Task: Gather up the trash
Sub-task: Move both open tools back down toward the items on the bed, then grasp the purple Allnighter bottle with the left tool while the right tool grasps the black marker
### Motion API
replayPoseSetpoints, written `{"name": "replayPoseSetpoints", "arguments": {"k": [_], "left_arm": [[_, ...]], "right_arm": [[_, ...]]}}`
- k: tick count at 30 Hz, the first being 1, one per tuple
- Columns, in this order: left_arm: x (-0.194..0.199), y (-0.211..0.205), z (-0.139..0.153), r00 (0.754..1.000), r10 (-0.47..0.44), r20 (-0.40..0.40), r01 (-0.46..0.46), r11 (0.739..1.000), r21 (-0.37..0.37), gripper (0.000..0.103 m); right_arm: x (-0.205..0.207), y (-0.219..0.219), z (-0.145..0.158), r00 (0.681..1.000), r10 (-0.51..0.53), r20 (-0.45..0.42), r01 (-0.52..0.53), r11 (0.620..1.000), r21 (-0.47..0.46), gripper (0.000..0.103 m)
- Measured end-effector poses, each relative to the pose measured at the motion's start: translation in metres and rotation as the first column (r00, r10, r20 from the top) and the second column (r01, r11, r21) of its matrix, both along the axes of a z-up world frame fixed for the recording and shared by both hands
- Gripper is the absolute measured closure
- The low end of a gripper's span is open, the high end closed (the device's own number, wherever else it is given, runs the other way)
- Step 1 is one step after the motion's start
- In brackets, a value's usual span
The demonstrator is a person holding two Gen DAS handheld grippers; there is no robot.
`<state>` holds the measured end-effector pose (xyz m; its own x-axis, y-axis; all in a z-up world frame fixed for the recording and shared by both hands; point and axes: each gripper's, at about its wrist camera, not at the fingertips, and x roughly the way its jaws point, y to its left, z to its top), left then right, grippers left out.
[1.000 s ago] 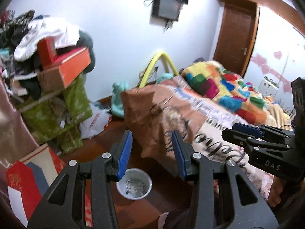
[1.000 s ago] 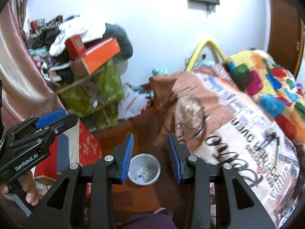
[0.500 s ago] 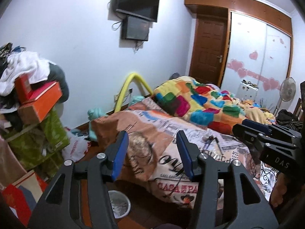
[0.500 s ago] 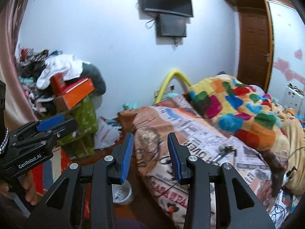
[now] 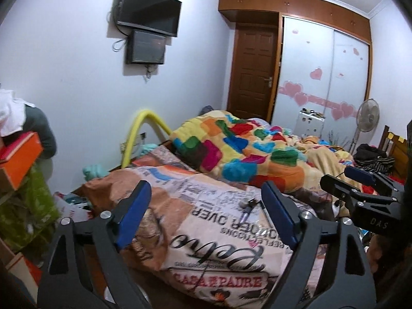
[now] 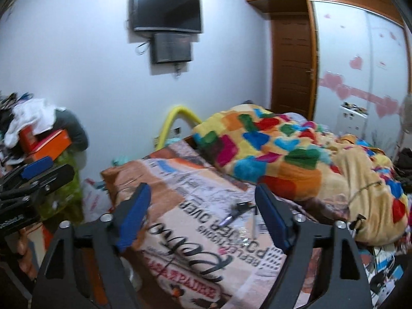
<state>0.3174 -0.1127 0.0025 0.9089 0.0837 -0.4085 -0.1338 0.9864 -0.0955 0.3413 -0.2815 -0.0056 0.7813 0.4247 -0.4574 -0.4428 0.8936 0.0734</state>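
Left wrist view is showing my left gripper (image 5: pixel 206 213) with its fingers (image 5: pixel 134 213) spreading, nothing between them; the right gripper (image 6: pixel 203 216) is doing the same, its fingers (image 6: pixel 273 219) parting over the printed bedspread (image 6: pixel 195 229) with nothing caught.

I am judging this as the search-and-approach step: both hands are empty and I am lining up on the bed. The likeliest trash is lying on the bedspread in the middle distance: a small dark-and-purple item (image 5: pixel 245 213) and, just right of it, a thin pen-like stick (image 5: pixel 265 212). What exactly they are, I cannot tell.

The next move is calling for reaching forward and down over the near edge of the bed, centring one pair of fingers on one item.

A colourful patchwork blanket (image 5: pixel 247 154) is heaped far right of the target, close enough to snag. On the left, an orange box (image 5: pixel 19 159) is perching on a cluttered pile. A wall TV (image 5: pixel 148 9) and the wooden door (image 5: pixel 255 72) are standing well beyond.
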Motion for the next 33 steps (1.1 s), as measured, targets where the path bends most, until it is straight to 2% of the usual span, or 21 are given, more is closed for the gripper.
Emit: {"name": "replayPoseSetpoints", "arguments": {"k": [3, 5, 10, 18, 23, 26, 28, 33], "left_arm": [[0.023, -0.013, -0.009, 1.0, -0.025, 0.003, 0.025, 1.0, 0.018, 0.008], [0.041, -0.019, -0.021, 0.999, -0.04, -0.015, 0.04, 0.999, 0.029, 0.008], [0.087, -0.026, -0.062, 0.99, -0.096, -0.102, 0.094, 0.995, -0.021, 0.008], [0.167, -0.036, -0.137, 0.951, -0.154, -0.267, 0.138, 0.987, -0.077, 0.008], [0.204, -0.042, -0.176, 0.927, -0.194, -0.321, 0.168, 0.98, -0.105, 0.009], [0.225, -0.047, -0.195, 0.912, -0.223, -0.344, 0.197, 0.974, -0.109, 0.016], [0.24, -0.052, -0.207, 0.892, -0.258, -0.371, 0.23, 0.966, -0.12, 0.024], [0.268, -0.062, -0.233, 0.855, -0.323, -0.407, 0.288, 0.946, -0.146, 0.039]], "right_arm": [[0.02, -0.019, -0.011, 0.998, -0.061, -0.019, 0.061, 0.998, -0.007, 0.021], [0.029, -0.027, -0.02, 0.994, -0.102, -0.027, 0.101, 0.995, -0.02, 0.021], [0.064, -0.052, -0.058, 0.976, -0.191, -0.106, 0.184, 0.981, -0.067, 0.021], [0.111, -0.068, -0.126, 0.935, -0.239, -0.261, 0.21, 0.968, -0.136, 0.021], [0.139, -0.06, -0.156, 0.923, -0.228, -0.31, 0.184, 0.969, -0.166, 0.022], [0.157, -0.053, -0.174, 0.92, -0.205, -0.335, 0.158, 0.974, -0.163, 0.025], [0.168, -0.048, -0.185, 0.914, -0.185, -0.363, 0.137, 0.979, -0.152, 0.036], [0.192, -0.034, -0.21, 0.904, -0.141, -0.403, 0.096, 0.987, -0.131, 0.053]]}}
